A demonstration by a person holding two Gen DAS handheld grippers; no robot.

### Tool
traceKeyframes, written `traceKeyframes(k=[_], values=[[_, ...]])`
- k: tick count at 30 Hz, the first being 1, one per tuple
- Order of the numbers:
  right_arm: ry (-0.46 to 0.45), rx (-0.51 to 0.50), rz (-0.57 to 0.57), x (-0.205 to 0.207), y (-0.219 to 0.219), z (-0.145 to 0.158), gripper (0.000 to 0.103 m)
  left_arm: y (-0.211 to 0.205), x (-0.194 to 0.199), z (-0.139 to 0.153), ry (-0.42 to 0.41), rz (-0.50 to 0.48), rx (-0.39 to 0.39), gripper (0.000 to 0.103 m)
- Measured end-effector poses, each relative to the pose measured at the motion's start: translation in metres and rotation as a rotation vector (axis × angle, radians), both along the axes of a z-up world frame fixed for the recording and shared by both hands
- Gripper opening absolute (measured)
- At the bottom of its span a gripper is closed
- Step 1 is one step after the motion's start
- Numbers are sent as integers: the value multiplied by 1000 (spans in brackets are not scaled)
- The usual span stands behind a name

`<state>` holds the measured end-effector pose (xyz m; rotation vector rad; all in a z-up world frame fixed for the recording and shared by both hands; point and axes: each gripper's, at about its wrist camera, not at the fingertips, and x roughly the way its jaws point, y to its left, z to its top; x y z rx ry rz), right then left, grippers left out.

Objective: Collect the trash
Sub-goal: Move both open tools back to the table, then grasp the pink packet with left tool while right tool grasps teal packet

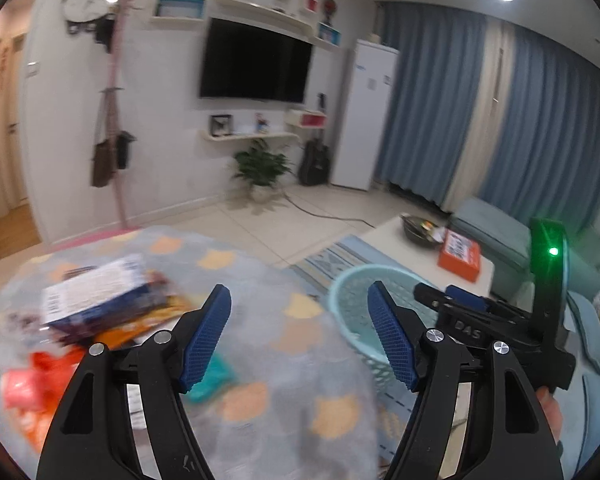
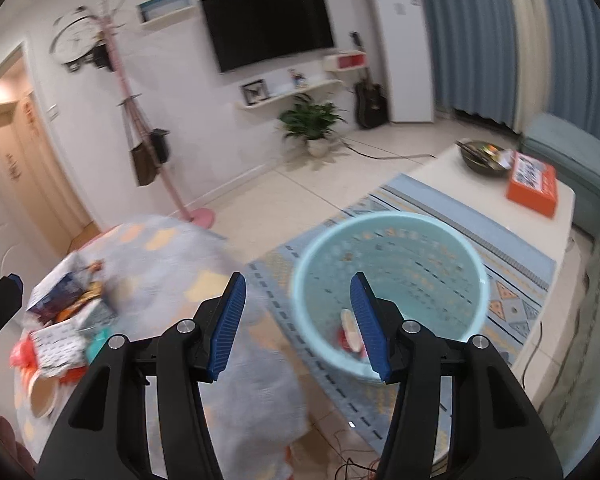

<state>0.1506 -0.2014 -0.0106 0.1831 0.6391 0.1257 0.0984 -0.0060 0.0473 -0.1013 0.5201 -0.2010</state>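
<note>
Trash [image 2: 66, 320] heaped at the left end of a tabletop [image 1: 284, 344] draped in fleecy grey cloth with orange and yellow patches; light-blue bin [image 2: 392, 292] on the patterned rug [image 2: 512, 252] just right of it, already holding a pale scrap and something red at the bottom. Left gripper [image 1: 300, 336] with fingers spread wide and nothing between them, hovering over the cloth near the pile. Right gripper [image 2: 298, 326] likewise parted and empty, aimed between cloth edge and bin. Probably all light stuff: a flattish printed carton [image 1: 96, 296] in blue and white, fairly stiff, best pinched across its thin edge; crinkly red-orange plastic [image 1: 32, 392], soft and slippery, likely to slide unless bunched deep between the ribbed blue pads; a paper cup [image 2: 40, 396] on its side, easily crushed, best taken by the rim wall with a gentle squeeze; a small teal piece [image 1: 212, 380], too blurred to identify. Bin of thin perforated plastic, round, wide-mouthed, apt to tip if knocked. Plush cloth prone to snagging or dragging under low fingers.
</note>
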Motion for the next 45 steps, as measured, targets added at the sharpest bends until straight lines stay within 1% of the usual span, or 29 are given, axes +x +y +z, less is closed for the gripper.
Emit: traceKeyframes(k=[5,9,12,13,14,16,19,21,23,27,30,31,32,35,37,39,41,42,45], values=[[-33,-38,119,-16,53,14,51,51,-23,7,-14,115,-1,70],[-41,-64,200,-24,89,17,51,95,-40,5,-6,215,18,70],[-40,-78,252,-28,114,16,51,123,-47,2,11,272,14,70],[-38,-83,269,-28,123,16,51,137,-51,-1,21,296,7,70],[-35,-87,288,-29,132,14,51,146,-53,-3,30,314,2,73],[-24,-89,323,-31,145,11,51,165,-57,-9,56,358,-4,76],[2,-103,351,-29,163,2,51,192,-58,-21,103,398,-25,76],[26,-109,361,-27,171,-6,51,206,-58,-30,132,413,-40,76],[52,-109,368,-22,175,-15,51,219,-54,-41,168,407,-66,76],[97,-122,374,-17,181,-30,51,231,-50,-62,222,366,-130,76],[130,-110,380,-17,183,-38,51,231,-44,-72,247,354,-143,78],[141,-105,383,-17,183,-41,51,229,-43,-71,236,357,-126,82],[159,-94,389,-16,182,-44,51,226,-40,-71,241,360,-108,83],[201,-57,398,-14,182,-52,51,221,-35,-72,247,369,-58,82],[225,-27,401,-12,180,-54,51,215,-33,-72,251,378,-19,80],[244,3,408,-10,180,-56,51,212,-32,-74,250,388,22,76],[265,26,415,-7,183,-59,51,208,-33,-74,247,395,66,68],[273,30,416,-6,184,-60,51,208,-35,-73,243,396,78,65],[291,35,406,-1,189,-64,51,207,-37,-72,233,395,80,61]])
